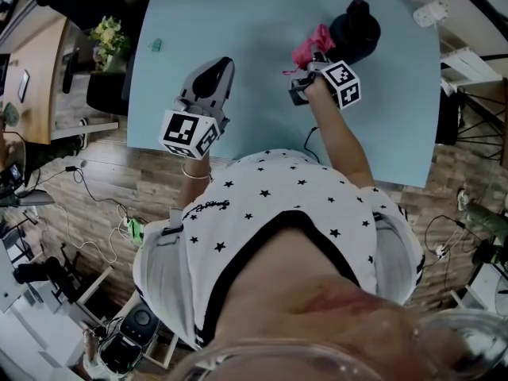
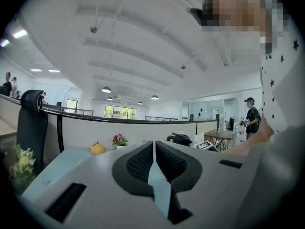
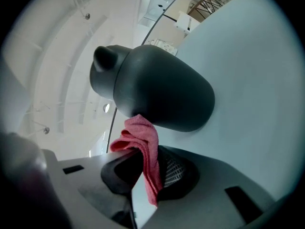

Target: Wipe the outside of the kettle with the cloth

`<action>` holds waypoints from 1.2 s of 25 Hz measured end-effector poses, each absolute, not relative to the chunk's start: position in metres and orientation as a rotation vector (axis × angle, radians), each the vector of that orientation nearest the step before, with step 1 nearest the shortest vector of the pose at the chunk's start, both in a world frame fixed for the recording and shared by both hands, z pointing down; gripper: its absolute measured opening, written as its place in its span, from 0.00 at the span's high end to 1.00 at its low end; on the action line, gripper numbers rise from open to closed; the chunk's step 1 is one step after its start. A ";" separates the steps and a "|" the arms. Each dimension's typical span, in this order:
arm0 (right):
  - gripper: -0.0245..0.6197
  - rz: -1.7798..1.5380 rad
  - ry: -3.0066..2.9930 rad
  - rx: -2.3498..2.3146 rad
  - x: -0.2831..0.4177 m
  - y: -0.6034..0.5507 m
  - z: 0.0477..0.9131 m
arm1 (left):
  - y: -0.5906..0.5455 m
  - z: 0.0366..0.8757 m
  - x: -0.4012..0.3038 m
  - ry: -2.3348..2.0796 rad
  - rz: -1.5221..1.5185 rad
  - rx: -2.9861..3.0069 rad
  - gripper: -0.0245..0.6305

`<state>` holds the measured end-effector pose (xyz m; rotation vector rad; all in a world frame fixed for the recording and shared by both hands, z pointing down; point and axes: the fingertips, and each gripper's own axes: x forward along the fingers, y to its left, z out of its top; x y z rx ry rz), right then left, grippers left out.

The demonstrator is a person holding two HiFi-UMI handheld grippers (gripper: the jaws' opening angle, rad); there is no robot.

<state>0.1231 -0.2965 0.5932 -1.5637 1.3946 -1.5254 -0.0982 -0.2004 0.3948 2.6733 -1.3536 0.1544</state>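
The black kettle (image 1: 355,28) stands on the light blue table (image 1: 254,22) toward its far right. My right gripper (image 1: 312,60) is shut on a pink cloth (image 1: 315,44), held just left of the kettle. In the right gripper view the kettle (image 3: 152,87) fills the middle, and the cloth (image 3: 143,142) rises from between the jaws of my right gripper (image 3: 148,168) and touches the kettle's lower side. My left gripper (image 1: 217,64) hovers over the table's near left part, shut with nothing in it. Seen from my left gripper (image 2: 154,149), the kettle (image 2: 180,138) is small and far off.
A white block (image 1: 431,12) lies at the table's far right corner and a small teal item (image 1: 156,45) near its left edge. A chair and flowers (image 1: 107,34) stand left of the table. A yellow round object (image 2: 97,148) and a flower pot (image 2: 118,140) sit beyond it.
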 end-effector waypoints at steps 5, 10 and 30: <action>0.86 -1.566 1.339 -1.566 0.124 -0.293 0.608 | -0.200 0.397 -0.101 -1.362 0.157 2.663 0.90; 0.86 -1.597 1.296 -1.557 0.124 -0.293 0.617 | -0.202 0.399 -0.101 -1.362 0.170 2.654 0.90; 0.86 -1.716 1.142 -1.517 0.126 -0.286 0.652 | -0.210 0.406 -0.099 -1.376 0.193 2.636 0.90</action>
